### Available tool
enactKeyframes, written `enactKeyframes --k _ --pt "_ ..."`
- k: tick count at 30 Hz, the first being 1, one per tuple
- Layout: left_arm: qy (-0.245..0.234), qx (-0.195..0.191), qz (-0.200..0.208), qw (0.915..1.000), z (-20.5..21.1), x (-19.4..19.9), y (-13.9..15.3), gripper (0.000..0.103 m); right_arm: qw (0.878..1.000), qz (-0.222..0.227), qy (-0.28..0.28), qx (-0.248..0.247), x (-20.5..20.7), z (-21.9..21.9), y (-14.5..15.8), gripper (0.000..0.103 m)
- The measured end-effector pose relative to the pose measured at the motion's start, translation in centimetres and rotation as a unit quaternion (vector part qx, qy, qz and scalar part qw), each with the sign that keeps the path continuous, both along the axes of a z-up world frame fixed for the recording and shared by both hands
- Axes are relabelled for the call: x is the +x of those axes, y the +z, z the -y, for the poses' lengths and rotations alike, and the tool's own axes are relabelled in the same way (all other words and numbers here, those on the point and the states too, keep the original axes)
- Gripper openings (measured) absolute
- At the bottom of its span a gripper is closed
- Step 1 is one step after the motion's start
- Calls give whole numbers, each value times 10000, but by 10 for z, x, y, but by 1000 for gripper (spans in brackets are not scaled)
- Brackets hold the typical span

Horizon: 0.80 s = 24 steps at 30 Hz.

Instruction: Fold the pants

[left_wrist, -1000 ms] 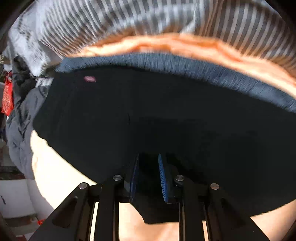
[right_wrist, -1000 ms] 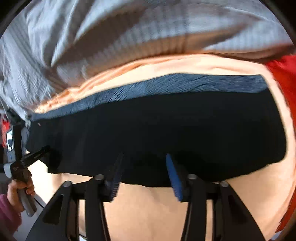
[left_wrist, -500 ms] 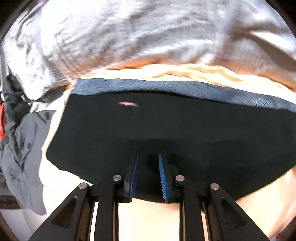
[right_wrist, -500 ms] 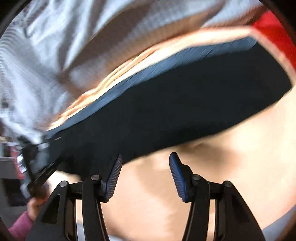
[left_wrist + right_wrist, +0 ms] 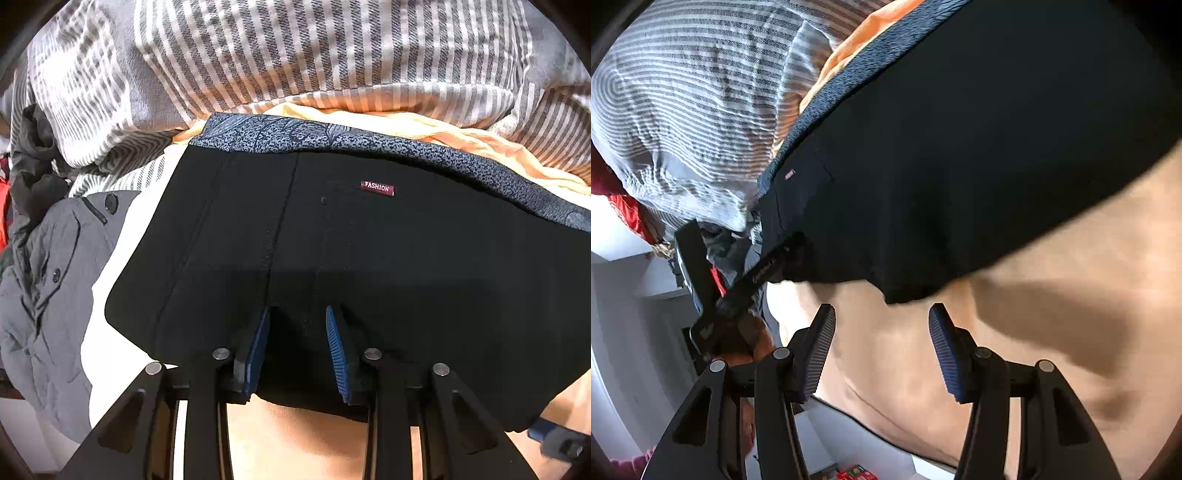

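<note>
The left gripper (image 5: pixel 297 347) is pinching the near hem of the black pants (image 5: pixel 369 266), with cloth bunched between its blue pads (image 5: pixel 255 354). The right gripper (image 5: pixel 882 354) is hanging released, jaws spread with nothing between them, and the pants' edge is lying just ahead of its fingertips on the peach sheet (image 5: pixel 1034 332). Beyond the left gripper the pants are spreading flat toward a patterned blue waistband (image 5: pixel 332 138), with a red label (image 5: pixel 376 187) just short of it. Further off, a striped blanket (image 5: pixel 295 55) is heaped against the waistband, and a grey jacket (image 5: pixel 44 277) is lying to the left. With only one side held, any pull is risking a skewed fold, and the waistband could be snagging under that blanket.
</note>
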<state>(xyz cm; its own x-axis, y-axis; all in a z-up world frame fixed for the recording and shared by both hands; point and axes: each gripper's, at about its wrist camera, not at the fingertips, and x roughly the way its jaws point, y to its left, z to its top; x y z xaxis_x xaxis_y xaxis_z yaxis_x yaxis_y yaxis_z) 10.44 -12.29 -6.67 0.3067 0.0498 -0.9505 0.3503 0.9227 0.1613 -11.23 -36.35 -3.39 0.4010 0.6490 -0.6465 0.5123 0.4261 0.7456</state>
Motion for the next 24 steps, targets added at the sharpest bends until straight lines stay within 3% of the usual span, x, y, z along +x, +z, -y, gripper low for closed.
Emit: enactKeyframes --k 5,8,12,13,15,18,21,23,24 --pt "-35 -68 -19 10000 -9 5 -2 34 9992 -173 -314 177 6 3 -15 57" --pt "-42 -71 -9 10000 -6 3 -2 34 9980 -284 -448 341 10 4 -20 49" --pt "-61 -74 19 10000 -5 2 -1 34 9988 -328 -295 190 12 3 -20 12" --pt "-69 -61 32 10000 -5 1 -1 34 9986 -291 -305 316 8 5 -21 7" --pt "-99 -21 57 9999 -2 -2 1 34 9983 -348 -252 393 2 4 -19 7" --pt "-198 104 147 9996 5 -9 3 34 9981 -561 235 7 1 -5 -7 11" --pt "-228 201 166 9994 8 -10 3 34 9979 -394 394 -321 5 -2 17 14" --pt "-209 216 165 9994 9 -10 3 34 9948 -240 406 -907 13 10 35 29" --pt "-217 234 176 9993 10 -10 3 34 9926 -188 381 -1140 17 16 41 44"
